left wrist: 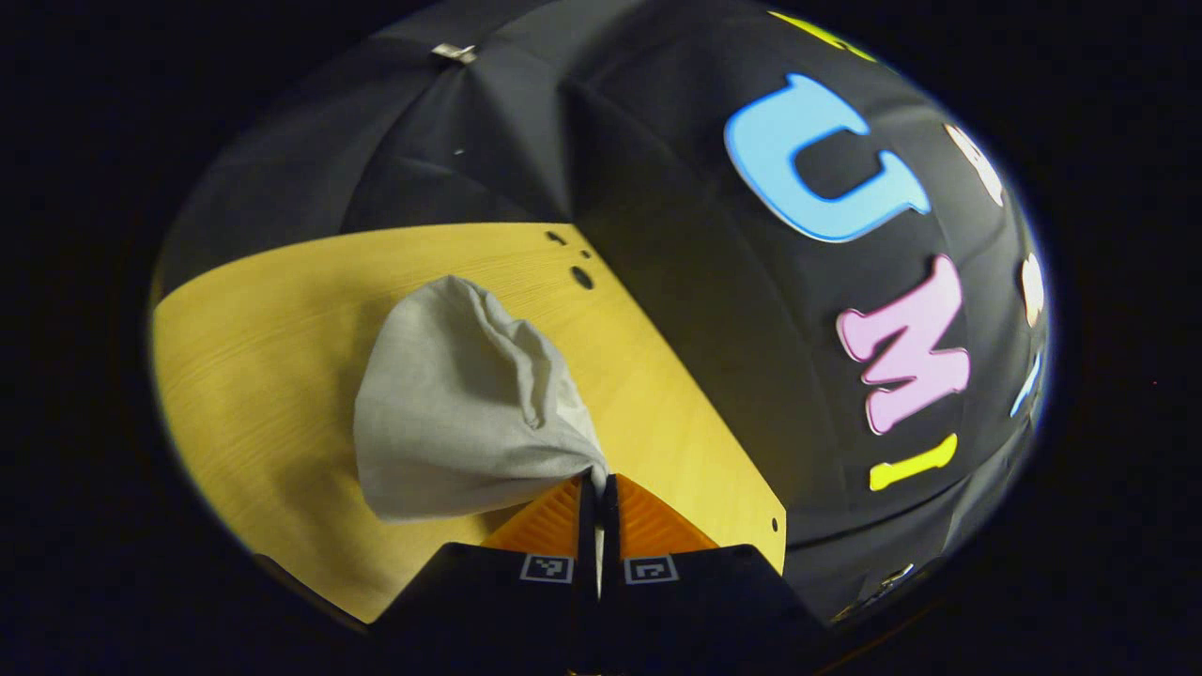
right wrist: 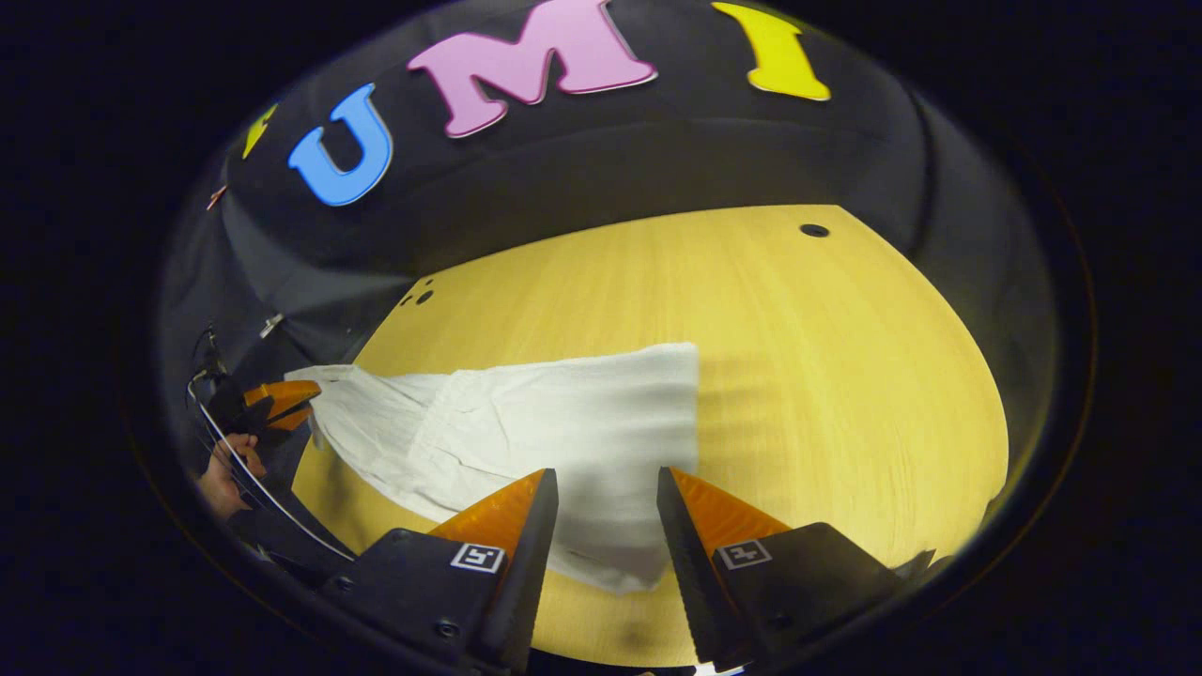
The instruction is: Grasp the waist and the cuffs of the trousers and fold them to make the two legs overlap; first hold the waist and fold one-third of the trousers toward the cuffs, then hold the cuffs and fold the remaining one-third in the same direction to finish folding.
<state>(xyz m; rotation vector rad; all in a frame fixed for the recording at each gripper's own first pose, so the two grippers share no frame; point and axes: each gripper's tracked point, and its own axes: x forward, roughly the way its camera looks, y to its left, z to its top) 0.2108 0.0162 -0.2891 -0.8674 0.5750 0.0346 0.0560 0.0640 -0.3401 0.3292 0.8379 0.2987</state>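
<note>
The left gripper [left wrist: 598, 488] is pinching one end of the white trousers [right wrist: 526, 432], its two fingers closed hard on a bunched corner of cloth that is fanning away from the tips in the left gripper view. In the right gripper view the same gripper [right wrist: 282, 402] is showing at the far left, lifting that end just off the table [right wrist: 845, 376], with a hand [right wrist: 225, 474] behind it. The right gripper [right wrist: 601, 507] is hovering with its jaws standing wide apart and gripping nothing, directly over the near end of the trousers. The garment is lying as a single long band across the wooden table, which suggests that the two legs are already overlapping. Gathered creases near the left-hand end suggest the waist, though this cannot be told for certain; the opposite end is finishing in a straight edge toward the middle of the table.

The step in hand is judged to be the first third-fold, taken from the held end. The next move is calling for the right gripper to descend and close on the near corner of that same end, so that both corners are travelling together and the fold line is staying square.
</note>
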